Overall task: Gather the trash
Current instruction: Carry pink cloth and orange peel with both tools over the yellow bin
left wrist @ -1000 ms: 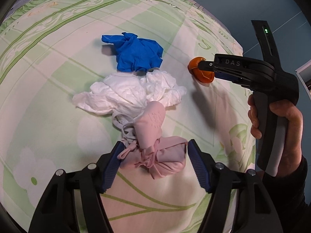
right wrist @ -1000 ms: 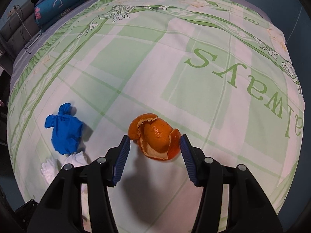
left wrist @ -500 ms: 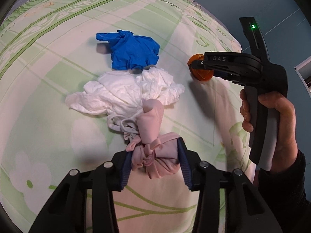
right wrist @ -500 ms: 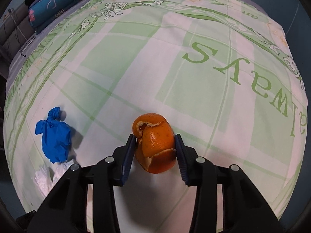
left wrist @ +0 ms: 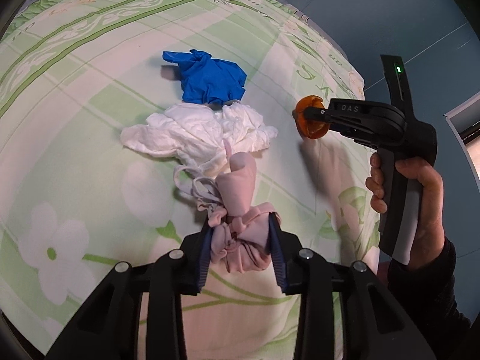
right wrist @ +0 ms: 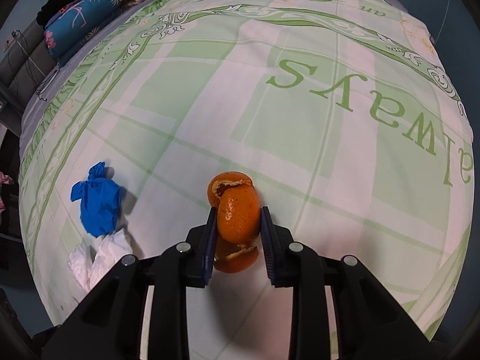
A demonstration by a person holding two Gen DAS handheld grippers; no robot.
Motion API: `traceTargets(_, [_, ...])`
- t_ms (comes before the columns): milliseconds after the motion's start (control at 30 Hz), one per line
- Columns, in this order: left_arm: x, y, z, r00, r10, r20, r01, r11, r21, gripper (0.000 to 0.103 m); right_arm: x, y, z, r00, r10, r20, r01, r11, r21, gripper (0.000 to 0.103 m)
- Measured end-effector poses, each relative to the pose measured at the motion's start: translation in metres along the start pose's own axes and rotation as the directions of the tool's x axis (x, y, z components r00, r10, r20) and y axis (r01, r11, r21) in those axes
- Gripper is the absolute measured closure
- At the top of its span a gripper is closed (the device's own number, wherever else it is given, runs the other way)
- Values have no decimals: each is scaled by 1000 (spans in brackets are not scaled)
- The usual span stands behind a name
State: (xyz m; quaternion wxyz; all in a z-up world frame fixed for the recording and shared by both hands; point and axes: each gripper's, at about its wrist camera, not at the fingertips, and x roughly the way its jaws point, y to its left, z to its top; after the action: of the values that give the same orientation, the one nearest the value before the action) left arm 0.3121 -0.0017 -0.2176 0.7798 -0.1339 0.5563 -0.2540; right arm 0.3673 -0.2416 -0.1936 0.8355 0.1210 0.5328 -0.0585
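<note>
Left black two-finger gripper (left wrist: 240,240) angled steeply down, blue-padded jaws just closing, pads pressed on a bunched pink cloth (left wrist: 240,240). Right black gripper (right wrist: 237,225) also pitched down, jaws just closing, clamped on an orange peel (right wrist: 238,216). Bare right hand (left wrist: 420,198) wraps its handle, dark sleeve (left wrist: 432,294) at the wrist.

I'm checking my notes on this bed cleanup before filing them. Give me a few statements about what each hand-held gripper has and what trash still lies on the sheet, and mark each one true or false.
1. The right hand-held gripper is shut on the orange peel. True.
2. The left hand-held gripper holds the blue glove. False: its pads squeeze the pink cloth bundle; the glove lies free on the bedsheet.
3. The white crumpled tissue lies between the blue glove and the pink bundle. True.
4. The orange peel is whole, uncut fruit. False: it is torn, empty rind.
5. Both grippers' jaws have just been closing. True.
</note>
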Motion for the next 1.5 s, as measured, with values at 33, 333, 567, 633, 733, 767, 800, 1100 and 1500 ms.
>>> traceTargets(33, [-3, 0, -2, 1000, 0, 2, 0, 1000, 0, 70, -3, 0, -2, 1000, 7, 1, -7, 1000, 0, 77])
traceTargets(333, [-36, -13, -21, 998, 44, 38, -45, 999, 30, 70, -56, -2, -37, 992, 123, -23, -124, 992, -24, 77])
traceTargets(567, [-68, -39, -46, 997, 52, 57, -56, 996, 73, 70, -108, -11, -77, 988, 151, -20, -152, 988, -38, 77])
traceTargets(633, [-76, -49, -53, 997, 55, 60, -60, 995, 84, 70, -121, -17, -90, 988, 155, -17, -155, 987, -40, 77])
traceTargets(733, [-82, -66, -62, 997, 50, 67, -58, 992, 116, 70, -138, -28, -110, 989, 147, -12, -148, 988, -37, 77])
traceTargets(767, [-84, -73, -66, 997, 49, 65, -57, 990, 130, 70, -144, -33, -117, 989, 150, -12, -151, 988, -30, 77])
traceTargets(800, [-85, -78, -69, 997, 48, 64, -57, 988, 140, 70, -147, -38, -121, 988, 152, -13, -152, 988, -24, 77])
traceTargets(1100, [-85, -138, -93, 999, 16, 43, -27, 960, 277, 70, -181, -86, -166, 988, 156, 19, -156, 986, 59, 77])
traceTargets(1500, [-70, -223, -121, 1000, -13, -8, 15, 891, 453, 70, -231, -164, -214, 981, 152, 123, -176, 962, 211, 77])
